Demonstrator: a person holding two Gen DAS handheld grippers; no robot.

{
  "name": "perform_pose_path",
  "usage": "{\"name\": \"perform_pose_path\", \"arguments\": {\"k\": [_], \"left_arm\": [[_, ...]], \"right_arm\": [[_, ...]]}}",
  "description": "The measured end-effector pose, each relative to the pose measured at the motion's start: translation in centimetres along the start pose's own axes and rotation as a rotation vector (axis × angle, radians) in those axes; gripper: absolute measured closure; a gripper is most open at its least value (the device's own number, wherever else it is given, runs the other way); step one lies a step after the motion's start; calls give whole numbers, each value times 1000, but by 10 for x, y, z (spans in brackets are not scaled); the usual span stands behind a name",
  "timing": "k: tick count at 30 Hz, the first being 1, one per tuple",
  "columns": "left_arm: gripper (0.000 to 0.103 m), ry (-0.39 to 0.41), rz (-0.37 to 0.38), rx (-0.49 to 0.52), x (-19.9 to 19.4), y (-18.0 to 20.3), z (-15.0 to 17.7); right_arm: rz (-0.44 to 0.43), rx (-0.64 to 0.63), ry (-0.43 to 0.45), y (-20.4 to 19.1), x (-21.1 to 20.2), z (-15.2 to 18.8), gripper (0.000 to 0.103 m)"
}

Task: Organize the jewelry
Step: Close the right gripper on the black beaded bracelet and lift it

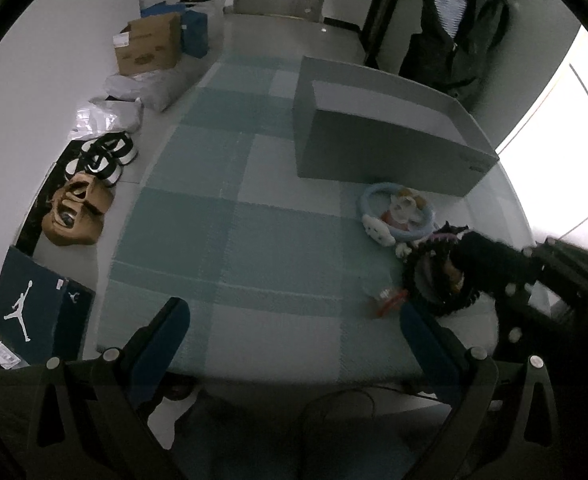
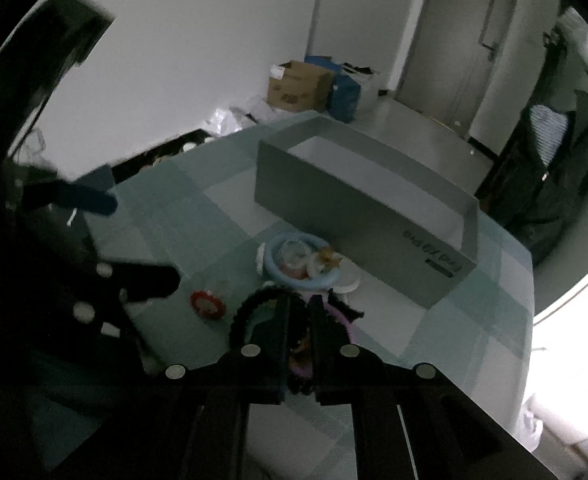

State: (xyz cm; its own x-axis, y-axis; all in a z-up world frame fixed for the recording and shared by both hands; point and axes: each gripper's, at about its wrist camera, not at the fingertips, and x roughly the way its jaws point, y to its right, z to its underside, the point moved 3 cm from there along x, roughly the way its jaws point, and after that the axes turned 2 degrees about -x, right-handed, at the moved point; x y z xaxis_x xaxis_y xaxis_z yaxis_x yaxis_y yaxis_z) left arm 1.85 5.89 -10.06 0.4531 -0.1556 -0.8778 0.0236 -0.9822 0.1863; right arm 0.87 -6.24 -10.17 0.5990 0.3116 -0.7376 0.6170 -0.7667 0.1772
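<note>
Item 1: dark blue shoebox lid (image 1: pixel 34 312) on the floor beside the wall, bearing a white Jumpman (Jordan) figure; a smaller Jumpman mark sits on the box part just beside it. Item 2: grey open box (image 2: pixel 373 216) on the tabletop, its side printed upside down with lettering that reads roughly "X9 Pro"; the first word is unclear. Item 3: brown cardboard carton (image 1: pixel 150 46), white label and print, illegible.

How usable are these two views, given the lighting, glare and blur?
Left wrist view: dim, fisheye-bent, window glare blown out at right; the right gripper is a dark blur over the black headband. Right wrist view: darker still; grey box is readable, the left gripper smeared.
</note>
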Motion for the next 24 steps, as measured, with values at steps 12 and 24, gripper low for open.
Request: {"name": "perform_pose_path", "arguments": {"k": [12, 24], "left_arm": [[1, -23, 12, 97, 12, 22, -1], [37, -23, -43, 234, 19, 40, 1]], "right_arm": [[-124, 341, 70, 62, -14, -5, 96], [-136, 555, 124, 106, -35, 9, 96]]}}
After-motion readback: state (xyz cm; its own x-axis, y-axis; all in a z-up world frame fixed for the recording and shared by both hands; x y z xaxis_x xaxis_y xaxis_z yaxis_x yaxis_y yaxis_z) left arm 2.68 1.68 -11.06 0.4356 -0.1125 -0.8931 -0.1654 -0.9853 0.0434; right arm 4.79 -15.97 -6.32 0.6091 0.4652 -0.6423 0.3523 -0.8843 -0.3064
